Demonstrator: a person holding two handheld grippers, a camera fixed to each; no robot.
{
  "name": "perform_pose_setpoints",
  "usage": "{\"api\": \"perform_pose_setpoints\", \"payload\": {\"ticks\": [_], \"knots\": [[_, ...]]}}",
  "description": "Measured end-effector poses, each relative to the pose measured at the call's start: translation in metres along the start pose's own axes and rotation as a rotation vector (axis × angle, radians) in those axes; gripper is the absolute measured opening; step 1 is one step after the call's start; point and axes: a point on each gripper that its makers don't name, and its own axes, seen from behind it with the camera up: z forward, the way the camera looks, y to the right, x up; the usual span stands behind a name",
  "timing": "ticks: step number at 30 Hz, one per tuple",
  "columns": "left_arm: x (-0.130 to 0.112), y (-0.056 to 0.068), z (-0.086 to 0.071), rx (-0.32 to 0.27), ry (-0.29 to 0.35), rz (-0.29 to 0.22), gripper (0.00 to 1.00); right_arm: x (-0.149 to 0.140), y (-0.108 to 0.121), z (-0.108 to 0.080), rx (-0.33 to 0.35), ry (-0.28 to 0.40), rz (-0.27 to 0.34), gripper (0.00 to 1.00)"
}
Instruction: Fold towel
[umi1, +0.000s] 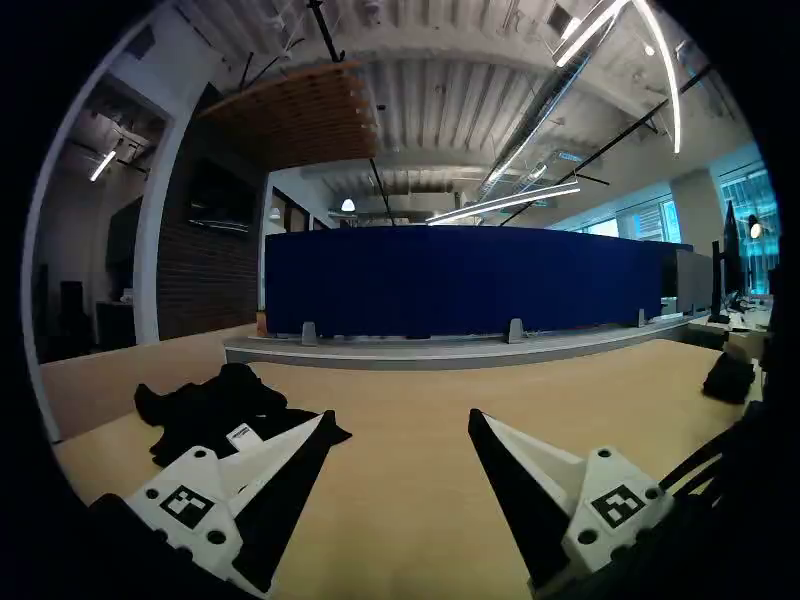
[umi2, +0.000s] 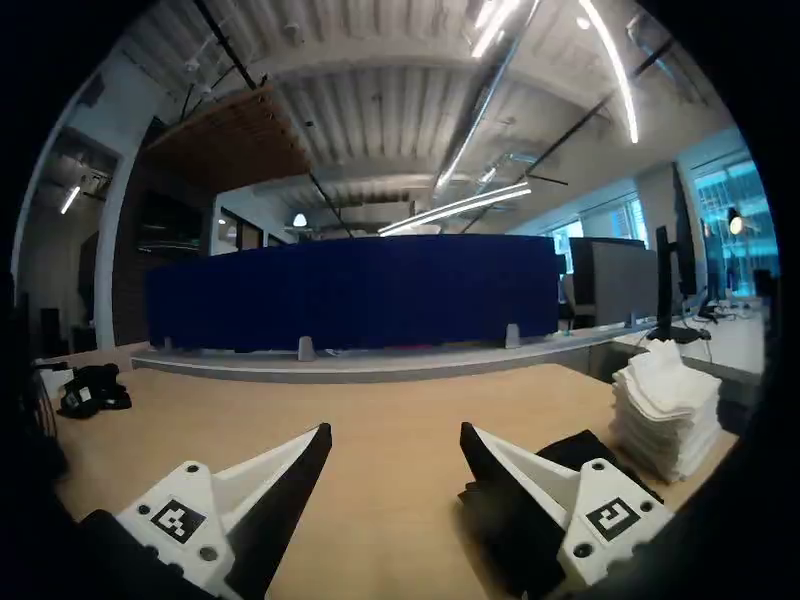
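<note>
The left gripper (umi1: 396, 413) is wide open with nothing between its fingers, held low over the bare table (umi1: 420, 450). Just outside its left finger, and partly hidden behind it, lies the towel (umi1: 215, 405), black and crumpled in a heap. It is probably the next one to fold, so the spread jaws look ready to take an edge. The right gripper (umi2: 395, 425) is equally wide and empty. Behind its right finger sits a flat black pile (umi2: 575, 455), likely finished work, and beyond that a white stack (umi2: 665, 405) of folded cloths.
</note>
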Motion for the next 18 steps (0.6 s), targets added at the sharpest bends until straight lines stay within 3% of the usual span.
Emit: {"api": "perform_pose_setpoints", "payload": {"ticks": [18], "knots": [[0.0000,0.0002,0.0014,0.000,0.000,0.000,0.99,-0.0011,-0.0042,0.0011,0.005,0.010,-0.048,1.00]]}}
